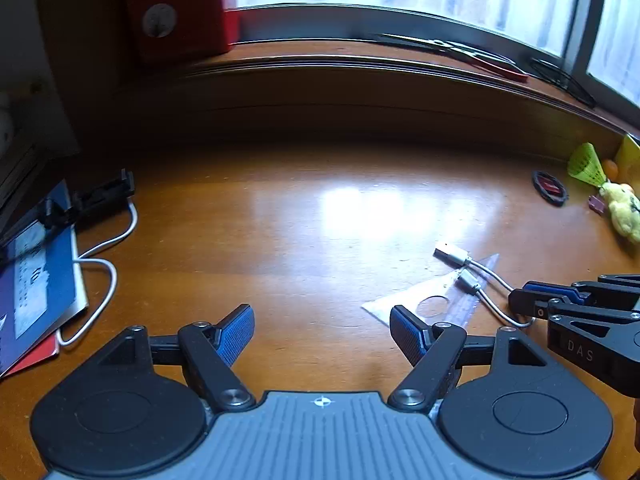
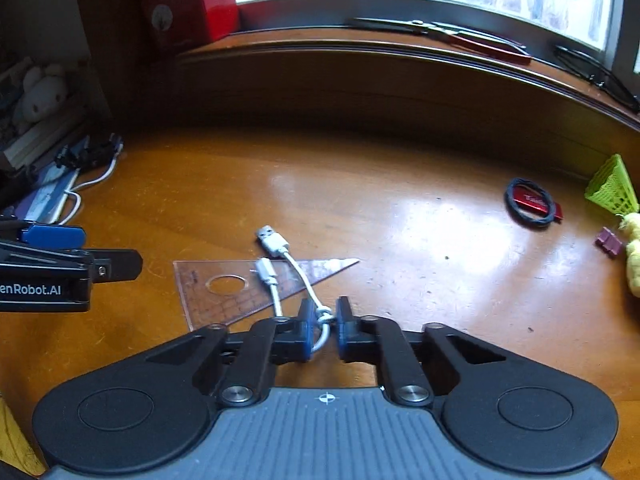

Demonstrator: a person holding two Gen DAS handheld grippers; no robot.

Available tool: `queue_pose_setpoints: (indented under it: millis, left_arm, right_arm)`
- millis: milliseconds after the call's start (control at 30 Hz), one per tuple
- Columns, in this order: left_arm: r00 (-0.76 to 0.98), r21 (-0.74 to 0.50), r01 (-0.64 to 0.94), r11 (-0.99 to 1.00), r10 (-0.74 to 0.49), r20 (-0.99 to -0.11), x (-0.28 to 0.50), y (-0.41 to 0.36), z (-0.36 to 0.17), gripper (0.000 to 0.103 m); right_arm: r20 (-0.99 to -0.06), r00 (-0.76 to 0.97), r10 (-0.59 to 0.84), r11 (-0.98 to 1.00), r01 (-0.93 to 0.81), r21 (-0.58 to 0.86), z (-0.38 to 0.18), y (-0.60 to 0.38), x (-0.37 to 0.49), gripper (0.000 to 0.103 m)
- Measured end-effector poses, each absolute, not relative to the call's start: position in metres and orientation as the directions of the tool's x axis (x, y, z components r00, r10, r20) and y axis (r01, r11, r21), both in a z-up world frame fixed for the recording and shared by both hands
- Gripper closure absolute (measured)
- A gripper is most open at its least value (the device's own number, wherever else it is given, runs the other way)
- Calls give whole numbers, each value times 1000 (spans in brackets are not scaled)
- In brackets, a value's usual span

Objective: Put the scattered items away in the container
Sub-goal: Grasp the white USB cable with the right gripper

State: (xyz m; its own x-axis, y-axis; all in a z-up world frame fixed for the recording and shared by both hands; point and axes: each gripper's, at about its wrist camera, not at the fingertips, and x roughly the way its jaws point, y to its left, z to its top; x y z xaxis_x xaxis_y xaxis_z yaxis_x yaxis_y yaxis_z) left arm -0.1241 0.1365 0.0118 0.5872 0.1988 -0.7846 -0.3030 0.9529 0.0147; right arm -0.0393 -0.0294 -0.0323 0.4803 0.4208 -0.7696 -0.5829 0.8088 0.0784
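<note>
A short white USB cable [image 2: 273, 243] lies across a clear triangle ruler [image 2: 224, 292] on the wooden desk [image 2: 400, 232]. My right gripper [image 2: 324, 314] is shut on the cable's looped middle, and both plugs trail away from the pads over the ruler. In the left wrist view the same cable [image 1: 452, 254] and ruler [image 1: 424, 300] sit to the right, with the right gripper [image 1: 524, 308] reaching in from the edge. My left gripper [image 1: 322, 328] hovers open over bare desk, holding nothing.
At the right lie a red USB stick inside a black hair band [image 2: 534, 202], a green shuttlecock [image 2: 612, 190], a yellow plush [image 2: 634, 256] and a small maroon clip [image 2: 608, 242]. A blue booklet [image 1: 36, 280] and a black charger with white cord [image 1: 104, 196] sit left. Pliers [image 2: 480, 40] rest on the sill.
</note>
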Motion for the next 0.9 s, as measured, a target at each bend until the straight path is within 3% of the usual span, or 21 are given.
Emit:
queue_pose_setpoints:
  millis: [600, 767, 900]
  left_arm:
    - [658, 37, 88, 995, -30, -753, -4, -34, 5, 26]
    - [684, 36, 200, 979, -113, -721, 44, -78, 3, 27]
    - [692, 74, 256, 964, -130, -711, 92, -103, -16, 36]
  right_arm:
    - [-782, 619, 74, 987, -156, -29, -32, -206, -33, 91]
    - [-781, 620, 68, 993, -116, -6, -33, -239, -36, 91]
    - [-776, 620, 117, 988, -154, 25, -34, -249, -34, 90]
